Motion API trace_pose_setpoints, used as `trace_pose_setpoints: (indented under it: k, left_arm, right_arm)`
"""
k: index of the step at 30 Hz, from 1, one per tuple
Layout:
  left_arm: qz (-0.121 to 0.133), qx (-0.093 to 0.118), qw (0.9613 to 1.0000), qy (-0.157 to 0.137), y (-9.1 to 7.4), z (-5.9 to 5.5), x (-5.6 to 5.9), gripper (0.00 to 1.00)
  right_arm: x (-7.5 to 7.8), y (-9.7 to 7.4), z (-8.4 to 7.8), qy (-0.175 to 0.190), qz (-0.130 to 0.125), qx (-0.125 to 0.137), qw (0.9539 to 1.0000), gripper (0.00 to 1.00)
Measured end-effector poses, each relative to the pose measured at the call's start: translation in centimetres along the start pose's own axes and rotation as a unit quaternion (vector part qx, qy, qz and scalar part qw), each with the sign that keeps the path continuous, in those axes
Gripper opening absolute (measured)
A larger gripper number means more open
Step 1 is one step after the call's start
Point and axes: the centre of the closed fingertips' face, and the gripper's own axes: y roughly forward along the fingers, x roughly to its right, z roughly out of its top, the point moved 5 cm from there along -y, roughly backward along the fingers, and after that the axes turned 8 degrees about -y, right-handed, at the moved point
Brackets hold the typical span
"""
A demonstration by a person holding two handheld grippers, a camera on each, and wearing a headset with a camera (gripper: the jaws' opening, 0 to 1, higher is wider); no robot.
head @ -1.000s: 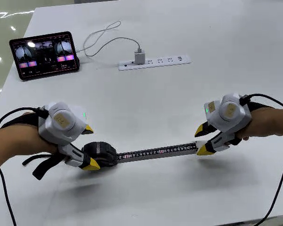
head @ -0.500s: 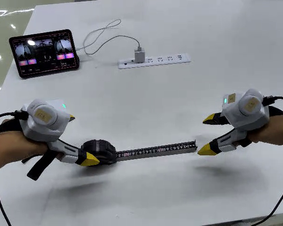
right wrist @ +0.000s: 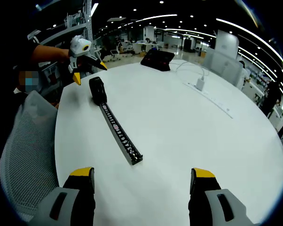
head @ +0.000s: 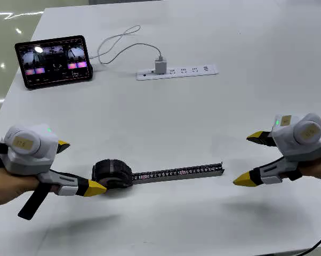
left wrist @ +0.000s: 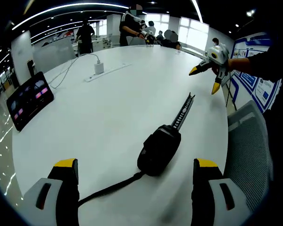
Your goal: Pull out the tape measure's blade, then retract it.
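A black tape measure (head: pixel 112 173) lies on the white table (head: pixel 166 117) with its blade (head: pixel 179 172) pulled out to the right, flat on the surface. My left gripper (head: pixel 79 166) is open just left of the case, not touching it. The right gripper (head: pixel 247 159) is open a short way right of the blade's end hook, with nothing between its fingers. In the left gripper view the case (left wrist: pixel 159 148) lies ahead between the open jaws, its strap trailing back. In the right gripper view the blade (right wrist: pixel 120 134) runs away toward the case (right wrist: pixel 97 89).
A tablet (head: pixel 55 60) stands at the far left of the table. A white power strip (head: pixel 176 71) with a charger (head: pixel 160 66) and its cable lies at the back. A grey mesh chair (left wrist: pixel 252 155) is beside the table edge.
Both grippers have let go and drawn apart: the left opened off the case and moved left, the right left the blade tip and moved right. The blade stays extended.
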Motion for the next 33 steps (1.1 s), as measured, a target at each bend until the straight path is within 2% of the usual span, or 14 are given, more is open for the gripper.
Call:
trace_pose_setpoints:
  k: [1, 2, 4, 8, 12, 17, 21, 25, 28, 33]
  left_arm:
    - [0.014, 0.005, 0.9999, -0.006, -0.2, -0.1, -0.3, 0.99]
    - [0.021, 0.02, 0.9995, -0.01, -0.5, -0.2, -0.5, 0.99]
    - [0.028, 0.035, 0.9987, -0.026, -1.1, -0.5, -0.6, 0.99]
    - [0.034, 0.049, 0.9976, -0.035, -2.0, -1.3, -0.5, 0.99]
    - [0.038, 0.055, 0.9967, -0.046, -2.5, -2.2, -0.3, 0.99]
    - [0.038, 0.068, 0.9955, -0.054, -3.2, -3.5, 0.5, 0.99]
    - [0.039, 0.079, 0.9952, -0.044, -3.7, -4.3, 1.3, 0.99]
    - [0.037, 0.069, 0.9963, -0.038, -3.8, -5.4, 1.9, 0.99]
    - [0.038, 0.074, 0.9961, -0.03, -4.1, -5.7, 2.2, 0.99]
    - [0.038, 0.077, 0.9958, -0.03, -4.3, -6.3, 2.5, 0.99]
  right_arm:
    - [0.0, -0.1, -0.2, 0.006, -0.003, 0.002, 1.0, 0.84]
    - [-0.1, -0.3, -0.4, 0.02, -0.008, 0.008, 0.9997, 0.88]
    - [-0.1, -0.7, -0.8, 0.035, -0.018, 0.012, 0.9992, 0.93]
    - [-0.4, -1.4, -1.8, 0.054, -0.034, 0.012, 0.9979, 0.99]
    - [-1.3, -2.0, -2.3, 0.065, -0.045, 0.019, 0.9967, 0.99]
    - [-2.6, -3.1, -3.3, 0.078, -0.069, 0.028, 0.9941, 0.99]
    - [-3.5, -3.8, -3.9, 0.083, -0.076, 0.036, 0.993, 0.99]
    - [-4.6, -4.3, -4.2, 0.075, -0.08, 0.045, 0.993, 0.99]
    - [-4.9, -4.5, -4.7, 0.074, -0.081, 0.037, 0.9933, 0.99]
    - [-5.0, -5.4, -5.0, 0.08, -0.093, 0.042, 0.9915, 0.99]
